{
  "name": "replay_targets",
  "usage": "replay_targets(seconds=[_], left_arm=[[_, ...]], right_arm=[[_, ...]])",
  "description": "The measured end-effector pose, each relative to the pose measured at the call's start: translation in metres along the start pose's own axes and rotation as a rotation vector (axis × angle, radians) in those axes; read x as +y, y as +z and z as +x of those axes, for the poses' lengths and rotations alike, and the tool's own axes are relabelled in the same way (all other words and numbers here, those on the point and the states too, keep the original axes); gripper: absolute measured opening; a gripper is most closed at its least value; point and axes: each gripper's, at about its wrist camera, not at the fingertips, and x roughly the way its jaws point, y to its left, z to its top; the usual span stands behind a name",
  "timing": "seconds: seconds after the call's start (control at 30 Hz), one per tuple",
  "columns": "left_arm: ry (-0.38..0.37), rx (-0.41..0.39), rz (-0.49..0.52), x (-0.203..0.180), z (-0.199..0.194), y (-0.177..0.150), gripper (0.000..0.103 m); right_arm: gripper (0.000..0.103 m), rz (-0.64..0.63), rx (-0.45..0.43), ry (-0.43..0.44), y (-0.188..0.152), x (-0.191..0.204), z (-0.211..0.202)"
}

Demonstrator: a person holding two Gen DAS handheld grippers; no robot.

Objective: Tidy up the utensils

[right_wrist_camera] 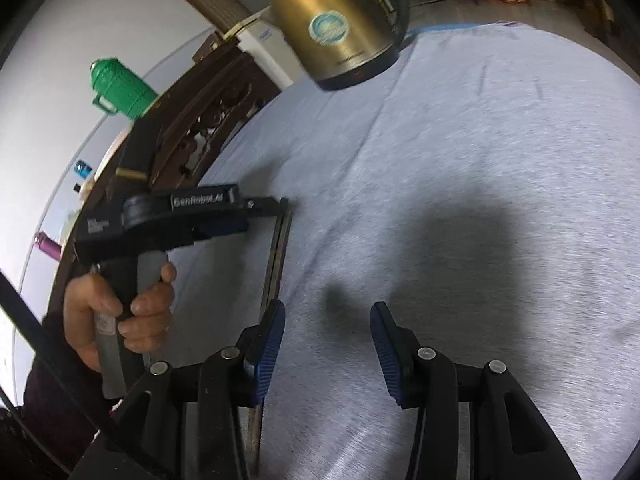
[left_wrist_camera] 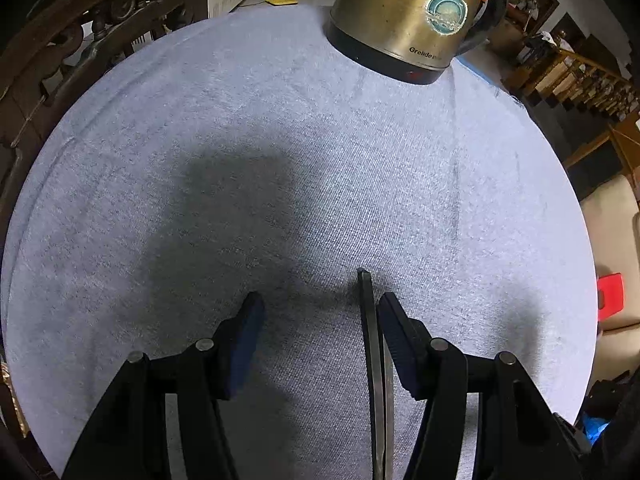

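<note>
A pair of long dark chopsticks (left_wrist_camera: pixel 372 360) appears to lie on the grey tablecloth (left_wrist_camera: pixel 200 120). My left gripper (left_wrist_camera: pixel 320 300) points down over them, jaws wide. The chopsticks run just inside its right finger (left_wrist_camera: pixel 396 332), and the left pad (left_wrist_camera: pixel 248 328) stands well clear of them. In the right wrist view the left gripper (right_wrist_camera: pixel 276 206), held by a hand (right_wrist_camera: pixel 148 308), has its tip at the far end of the chopsticks (right_wrist_camera: pixel 278 256). My right gripper (right_wrist_camera: pixel 328 308) is open with bare cloth between its pads. The chopsticks pass beside and under its left finger (right_wrist_camera: pixel 272 336).
A brass-coloured electric kettle (left_wrist_camera: pixel 404 12) (right_wrist_camera: pixel 340 28) stands at the far side of the round table. Carved dark wooden furniture (right_wrist_camera: pixel 208 112) lines the left edge, with a green jug (right_wrist_camera: pixel 120 88) behind it. A red object (left_wrist_camera: pixel 610 294) lies off the table to the right.
</note>
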Motion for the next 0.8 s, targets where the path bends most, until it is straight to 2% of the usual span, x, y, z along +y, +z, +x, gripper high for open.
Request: replay_targets(seconds=[0.1,0.23,0.33,0.43,0.6,0.7,0.8], left_arm=[[0.005,0.012,0.014,-0.001,0.002,0.003,0.06],[-0.055,0.025,-0.046,0.006,-0.001,0.011,0.06],[-0.05,0.03,-0.045,0.005,0.0,0.016,0.06],[-0.012,0.053,-0.031,-0.001,0.007,0.021,0.06],[0.037,0.143,-0.029,-0.009,0.017,0.036,0.06],[0.065,0.201,-0.039,-0.015,0.026,0.049,0.06],[0.102,0.231,-0.011,-0.019,0.03,0.055,0.052]], right_arm=[[0.048,-0.007,0.009,0.01,-0.001,0.004,0.007],[0.048,-0.019,0.022,0.012,-0.001,0.009,0.016],[0.048,-0.024,0.03,0.01,-0.003,0.01,0.02],[0.048,-0.025,0.036,0.01,-0.002,0.012,0.023],[0.047,-0.044,0.041,0.004,0.001,0.015,0.021],[0.033,-0.066,0.053,0.023,0.001,0.019,0.023],[0.033,-0.107,0.066,0.023,-0.002,0.029,0.029]])
